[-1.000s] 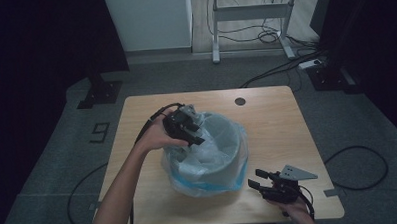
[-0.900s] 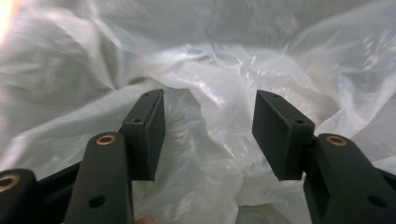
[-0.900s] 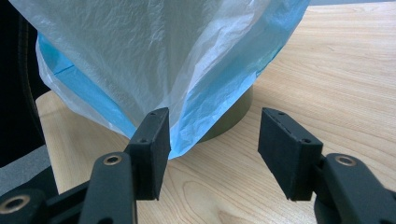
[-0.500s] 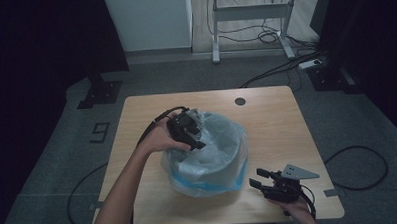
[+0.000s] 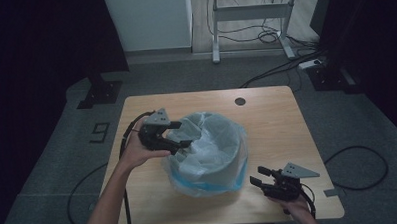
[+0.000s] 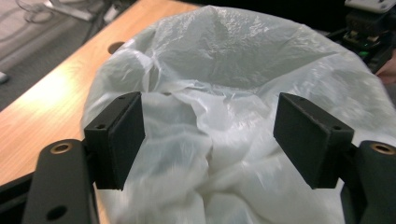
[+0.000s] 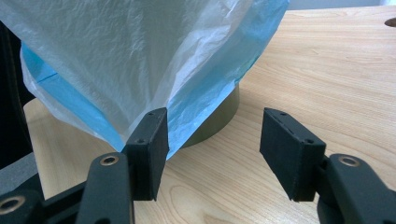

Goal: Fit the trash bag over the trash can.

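Translucent white-and-blue plastic liner bag (image 5: 208,151) lies at our left gripper's (image 5: 180,140) three o'clock; its empty jaws have just been opening.

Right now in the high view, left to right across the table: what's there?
Left claw at the bin's left rim → plastic-lined bin → right claw, open, on the table near the front edge.
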A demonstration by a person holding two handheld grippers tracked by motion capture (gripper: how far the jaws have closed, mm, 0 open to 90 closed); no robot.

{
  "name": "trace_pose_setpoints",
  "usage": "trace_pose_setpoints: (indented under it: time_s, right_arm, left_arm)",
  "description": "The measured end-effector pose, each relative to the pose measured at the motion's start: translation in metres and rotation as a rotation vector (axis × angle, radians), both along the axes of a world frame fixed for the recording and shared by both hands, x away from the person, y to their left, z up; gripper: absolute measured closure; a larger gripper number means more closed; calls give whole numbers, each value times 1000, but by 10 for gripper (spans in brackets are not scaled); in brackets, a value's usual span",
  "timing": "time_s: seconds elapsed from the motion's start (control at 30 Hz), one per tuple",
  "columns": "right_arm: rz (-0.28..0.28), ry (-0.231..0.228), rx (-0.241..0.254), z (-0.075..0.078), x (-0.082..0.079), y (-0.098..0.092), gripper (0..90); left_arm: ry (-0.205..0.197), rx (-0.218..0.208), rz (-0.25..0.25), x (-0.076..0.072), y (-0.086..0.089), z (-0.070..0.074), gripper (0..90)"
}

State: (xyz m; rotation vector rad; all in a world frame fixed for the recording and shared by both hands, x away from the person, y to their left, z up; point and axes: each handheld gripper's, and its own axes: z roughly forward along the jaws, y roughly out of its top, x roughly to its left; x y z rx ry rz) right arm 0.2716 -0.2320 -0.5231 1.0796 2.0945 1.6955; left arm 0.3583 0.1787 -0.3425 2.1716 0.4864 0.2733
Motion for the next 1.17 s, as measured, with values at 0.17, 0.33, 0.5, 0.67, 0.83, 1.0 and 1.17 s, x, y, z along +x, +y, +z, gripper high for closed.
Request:
trace_pose_setpoints:
  time_s: [0.17,0.33,0.5,0.67,0.83,1.0,1.17]
  right_arm:
    - [-19,-8,-19,-1,1,-1,402]
    - [-34,-8,-27,-2,2,-2,396]
    - [-44,-9,-27,-2,3,-4,394]
    - [-54,-8,-30,-2,3,-7,393]
    - [-68,-6,-34,-4,3,-9,392]
    - [-77,-7,-36,-4,3,-10,389]
    - [-84,-14,-42,-3,2,-13,385]
  left_arm:
    - [-41,-50,49,-23,26,-9,242]
    - [-55,-82,91,-42,49,-24,243]
    - [-58,-112,139,-60,71,-43,243]
    - [-55,-85,183,-76,86,-68,243]
    - [-30,-63,201,-84,94,-89,240]
    - [-21,-77,210,-85,96,-94,239]
    - [-21,-81,220,-84,96,-95,232]
